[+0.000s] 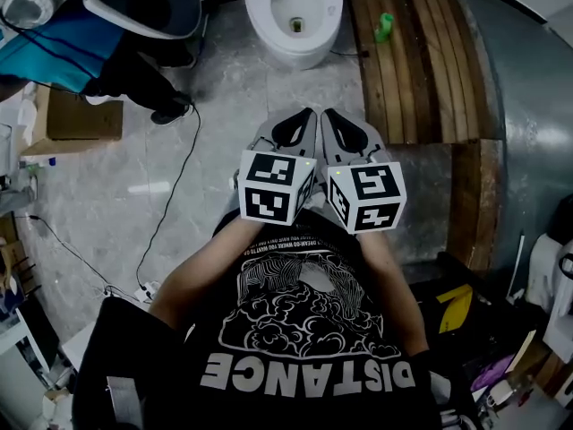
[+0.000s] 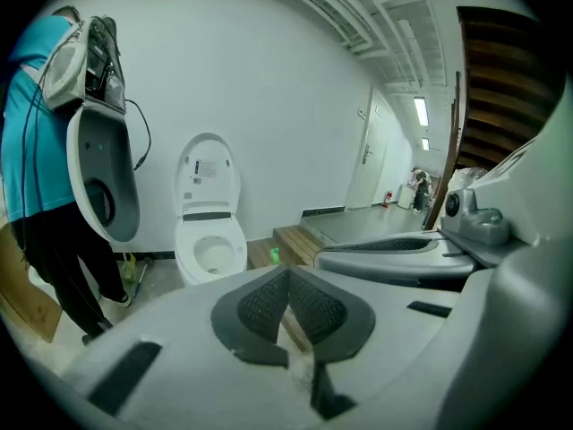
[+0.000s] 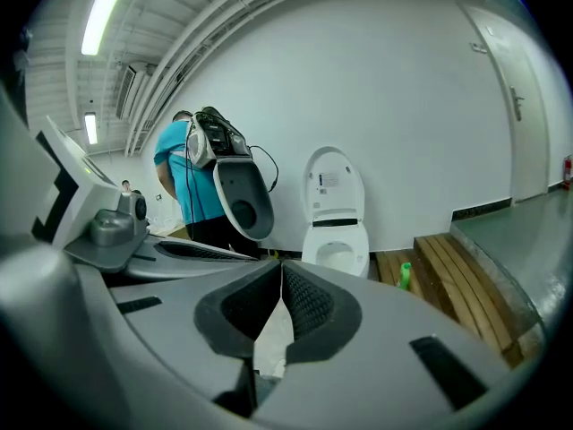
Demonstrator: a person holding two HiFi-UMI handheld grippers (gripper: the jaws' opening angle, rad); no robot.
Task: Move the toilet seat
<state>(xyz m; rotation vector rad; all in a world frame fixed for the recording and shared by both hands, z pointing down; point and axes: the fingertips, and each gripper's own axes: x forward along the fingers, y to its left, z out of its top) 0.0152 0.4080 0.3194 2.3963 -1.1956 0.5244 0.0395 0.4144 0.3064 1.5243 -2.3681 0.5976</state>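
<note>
A white toilet [image 1: 294, 12] stands at the far wall, its lid [image 2: 208, 173] raised upright over the bowl [image 3: 337, 251]. Left of it a person in a teal shirt [image 2: 22, 141] holds a separate white toilet seat [image 2: 98, 173] with a dark inside [image 3: 243, 195], which shows again at the head view's top left [image 1: 148, 3]. My left gripper [image 1: 300, 119] and right gripper [image 1: 329, 119] hang side by side close to my body, well short of the toilet. Both are shut with nothing between their dark pads [image 2: 269, 303] [image 3: 309, 298].
A wooden slat platform [image 1: 421, 61] lies right of the toilet, with a green bottle [image 1: 384, 27] on it. A black cable [image 1: 170, 195] runs across the grey floor. A cardboard box [image 1: 81, 115] sits at the left, and bags and clutter crowd the lower right.
</note>
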